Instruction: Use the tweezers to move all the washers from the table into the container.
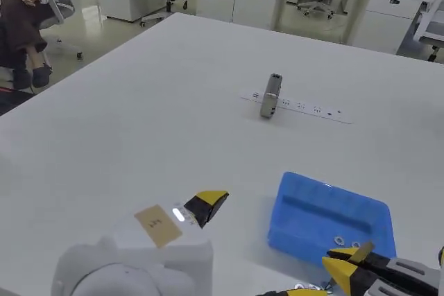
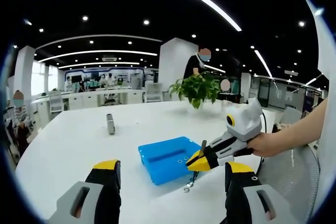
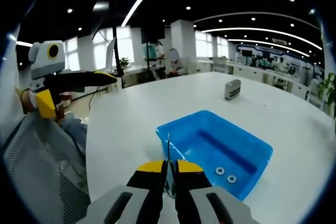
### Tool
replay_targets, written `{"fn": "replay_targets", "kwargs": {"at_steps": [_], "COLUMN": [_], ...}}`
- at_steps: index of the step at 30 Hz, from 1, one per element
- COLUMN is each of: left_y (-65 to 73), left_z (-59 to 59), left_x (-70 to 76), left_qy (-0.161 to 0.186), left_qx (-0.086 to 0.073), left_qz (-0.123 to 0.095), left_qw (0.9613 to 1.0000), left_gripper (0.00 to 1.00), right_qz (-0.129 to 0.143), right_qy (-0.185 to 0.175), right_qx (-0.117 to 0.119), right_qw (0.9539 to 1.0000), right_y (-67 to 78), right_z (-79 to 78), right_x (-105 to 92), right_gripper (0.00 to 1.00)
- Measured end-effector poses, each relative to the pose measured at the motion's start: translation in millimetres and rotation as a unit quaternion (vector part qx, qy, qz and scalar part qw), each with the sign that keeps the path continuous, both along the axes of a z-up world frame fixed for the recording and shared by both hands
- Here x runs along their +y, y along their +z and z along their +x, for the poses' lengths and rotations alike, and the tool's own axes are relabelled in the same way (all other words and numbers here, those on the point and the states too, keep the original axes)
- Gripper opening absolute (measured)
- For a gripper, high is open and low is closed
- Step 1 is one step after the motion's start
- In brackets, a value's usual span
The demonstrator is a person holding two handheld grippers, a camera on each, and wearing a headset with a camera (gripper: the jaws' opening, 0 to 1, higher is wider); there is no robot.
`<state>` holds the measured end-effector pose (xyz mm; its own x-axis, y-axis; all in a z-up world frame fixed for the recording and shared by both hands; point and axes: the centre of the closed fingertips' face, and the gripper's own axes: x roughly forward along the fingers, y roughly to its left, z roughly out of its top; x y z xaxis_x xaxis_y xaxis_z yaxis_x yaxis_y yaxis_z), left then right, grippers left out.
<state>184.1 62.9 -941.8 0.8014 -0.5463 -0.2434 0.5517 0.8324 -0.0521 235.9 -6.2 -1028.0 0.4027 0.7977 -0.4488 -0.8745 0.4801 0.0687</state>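
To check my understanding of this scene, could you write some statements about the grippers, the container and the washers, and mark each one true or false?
1. Two washers lie inside the blue container. True.
2. The left gripper is shut on a washer. False: its jaws stand wide apart and hold nothing.
3. The right gripper is shut on the tweezers. True.
4. The grey block stands inside the blue container. False: it stands on the table beyond the container, apart from it.
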Motion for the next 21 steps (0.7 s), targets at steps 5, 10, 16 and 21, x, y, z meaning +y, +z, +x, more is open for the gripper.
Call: {"fn": "replay_targets", "kwargs": {"at_steps": [5, 10, 16, 21], "left_y": [-2.1, -3.0, -3.3, -3.6], "left_z": [0.1, -0.3, -0.5, -0.6], "left_x": [-0.2, -1.1, -1.2, -0.8], "left_qy": [-0.001, -0.004, -0.004, -0.004], "left_qx": [0.003, 0.004, 0.005, 0.006], "left_qz": [0.006, 0.009, 0.008, 0.008], "left_qw": [1.0000, 0.9999, 0.9999, 0.9999], "left_gripper": [0.82, 0.82, 0.82, 0.82], "right_qz": [0.011, 0.014, 0.018, 0.043], "right_qy": [-0.011, -0.017, -0.022, -0.029], "right_qx": [0.008, 0.013, 0.022, 0.034], "right_qw": [0.9998, 0.9997, 0.9993, 0.9981], "right_y": [-0.1, -0.2, -0.2, 7.3], "right_z": [1.8, 2.6, 1.2, 2.0], "right_x": [-1.3, -3.5, -6.7, -9.2], "right_gripper": [0.02, 0.02, 0.02, 0.02]}}
